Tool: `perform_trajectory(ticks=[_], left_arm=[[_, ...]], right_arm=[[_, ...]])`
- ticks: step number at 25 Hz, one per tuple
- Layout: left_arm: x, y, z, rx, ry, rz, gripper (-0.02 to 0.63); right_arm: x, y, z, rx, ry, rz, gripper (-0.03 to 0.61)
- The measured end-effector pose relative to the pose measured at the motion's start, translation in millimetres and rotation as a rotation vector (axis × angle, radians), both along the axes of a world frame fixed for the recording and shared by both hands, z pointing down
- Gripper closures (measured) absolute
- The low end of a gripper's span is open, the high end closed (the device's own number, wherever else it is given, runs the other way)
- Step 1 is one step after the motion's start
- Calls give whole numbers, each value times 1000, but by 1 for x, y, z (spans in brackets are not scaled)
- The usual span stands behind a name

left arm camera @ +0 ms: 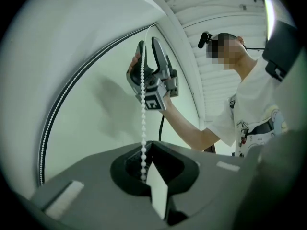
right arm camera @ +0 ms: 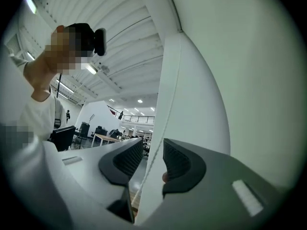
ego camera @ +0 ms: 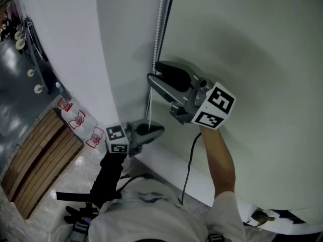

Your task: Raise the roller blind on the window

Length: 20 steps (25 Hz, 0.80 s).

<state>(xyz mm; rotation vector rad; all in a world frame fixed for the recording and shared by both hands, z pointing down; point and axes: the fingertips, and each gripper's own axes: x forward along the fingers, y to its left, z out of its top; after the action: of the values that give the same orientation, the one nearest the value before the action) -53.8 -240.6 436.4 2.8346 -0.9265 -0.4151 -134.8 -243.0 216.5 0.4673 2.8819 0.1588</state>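
With right gripper spread loosely around the vertical bead chain, pinches it lower down in left gripper.

I'm looking at a roller blind that is showing pale greenish-white, and a bead chain that is showing white. The left gripper and right gripper are both showing grey with black pads, each carrying a cube patterned in black-and-white squares. I'm also seeing brown wooden slats and a white shirt.
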Motion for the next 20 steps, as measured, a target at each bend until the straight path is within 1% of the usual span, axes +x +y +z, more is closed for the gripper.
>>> perform_trajectory(ticks=[4,11,16,20], left_arm=[[1,1,2,-5,5,3,615],[1,4,6,-8,4,8,615],[3,4,8,-15,9,9,615],[2,4,8,-17,6,11,615]], right_arm=[[-6,-10,-52,36,-62,7,458],[-9,-14,-126,62,-160,-24,457],[-12,-18,-168,88,-193,-35,459],[-18,-22,-187,88,-197,-46,459]])
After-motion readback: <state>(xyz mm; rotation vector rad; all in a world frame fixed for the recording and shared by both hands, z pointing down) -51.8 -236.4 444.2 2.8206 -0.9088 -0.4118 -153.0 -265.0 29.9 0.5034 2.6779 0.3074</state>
